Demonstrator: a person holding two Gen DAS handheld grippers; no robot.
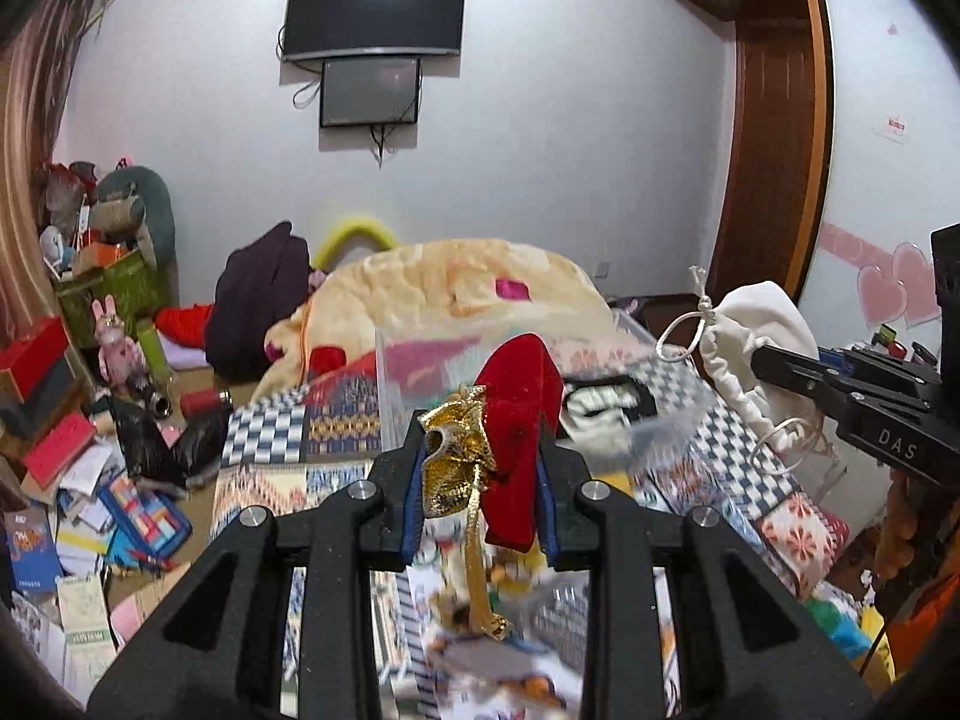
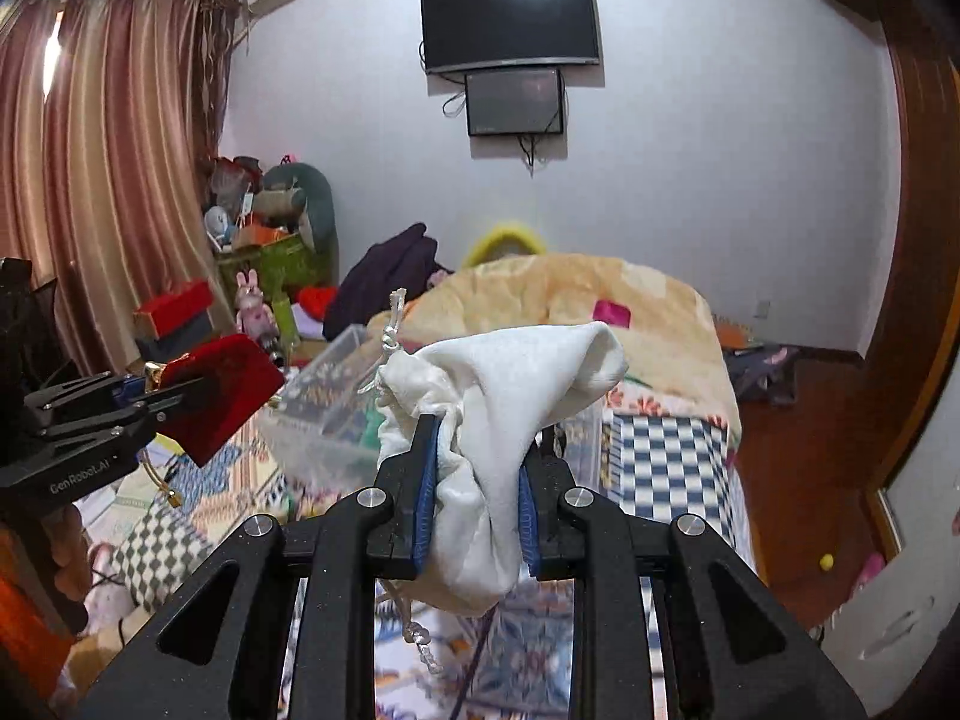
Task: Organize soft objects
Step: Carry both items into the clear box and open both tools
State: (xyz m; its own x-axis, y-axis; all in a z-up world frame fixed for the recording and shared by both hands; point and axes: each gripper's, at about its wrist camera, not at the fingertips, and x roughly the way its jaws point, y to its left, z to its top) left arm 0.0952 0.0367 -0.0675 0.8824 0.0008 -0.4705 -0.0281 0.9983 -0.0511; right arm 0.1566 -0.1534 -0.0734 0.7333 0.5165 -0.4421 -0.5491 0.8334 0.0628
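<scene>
Nearest to me on the left, my left gripper (image 1: 480,480) has its blue-padded fingers (image 1: 413,501) pinched in on a red velvet pouch (image 1: 521,420); its gold trim (image 1: 456,462) bunches at the left pad and a gold cord (image 1: 480,576) hangs below. On the right, my right gripper (image 2: 477,510) is clamped the same way on a white drawstring bag (image 2: 504,396), the cloth squeezed between the pads and bulging above and below them, its knotted white cord (image 2: 393,324) standing up at the left. Both are held up off the bed, side by side but apart: from the left camera the white bag sits to the right, and from the right camera the red pouch sits to the left. Just beyond the held pieces lies a clear plastic bin (image 2: 327,396) on the patterned bedspread (image 2: 666,456). Past that is a heaped peach blanket (image 1: 456,282) with a dark purple garment (image 1: 258,294) beside it. Farthest back, two screens (image 2: 510,24) hang on the white wall, with pink curtains (image 2: 108,138) at the left.
</scene>
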